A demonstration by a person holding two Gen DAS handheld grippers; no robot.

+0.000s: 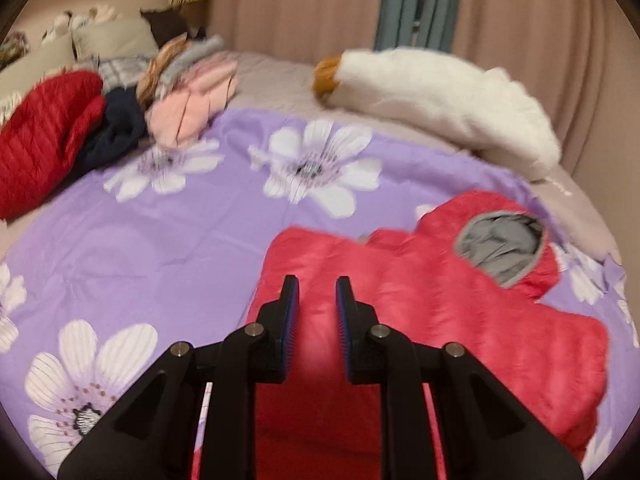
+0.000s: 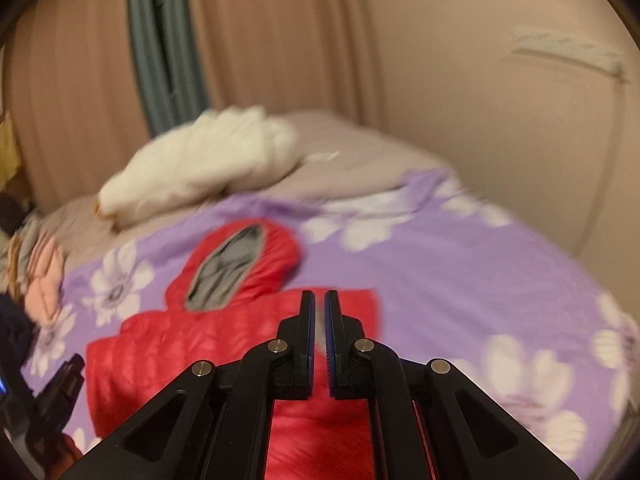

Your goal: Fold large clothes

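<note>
A red hooded puffer jacket (image 1: 440, 320) with a grey hood lining (image 1: 500, 246) lies on the purple floral bed cover (image 1: 180, 240). It also shows in the right wrist view (image 2: 192, 344). My left gripper (image 1: 317, 288) holds a fold of the jacket's red fabric between its pads near the left edge, jaws a little apart. My right gripper (image 2: 320, 300) is nearly closed, with red fabric between the pads, at the jacket's right edge. The left gripper (image 2: 60, 384) shows at the lower left of the right wrist view.
A white fluffy garment (image 1: 448, 100) lies at the bed's far side. A pile of clothes (image 1: 188, 92), a dark red jacket (image 1: 44, 136) and pillows (image 1: 112, 36) sit at the far left. Curtains (image 1: 320, 4) and a wall (image 2: 500, 100) stand behind the bed.
</note>
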